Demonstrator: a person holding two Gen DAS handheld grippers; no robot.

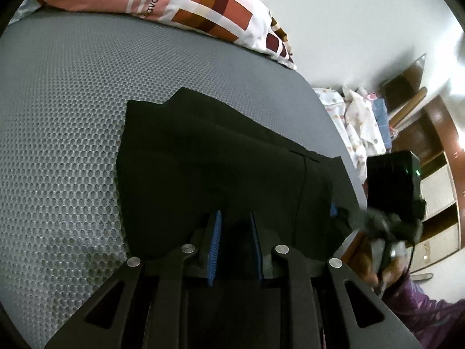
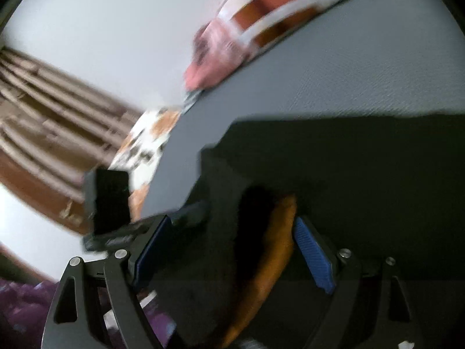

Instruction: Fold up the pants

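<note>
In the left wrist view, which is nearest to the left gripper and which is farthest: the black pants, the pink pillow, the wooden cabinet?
From the left gripper:
1. Black pants, directly under and ahead of the fingers.
2. Pink pillow, at the far end of the grey mattress.
3. Wooden cabinet, beyond the bed, on the right.

Before me lies a grey mesh-textured mattress (image 1: 72,110). A pink, white and brown patterned pillow (image 1: 180,3) rests at its far edge against a plain white wall (image 1: 348,23). Beyond the bed's right side I note heaped floral bedding (image 1: 360,122) and brown wooden shelving (image 1: 436,157). Brown curtains (image 2: 43,133) hang on the opposite side.
</note>
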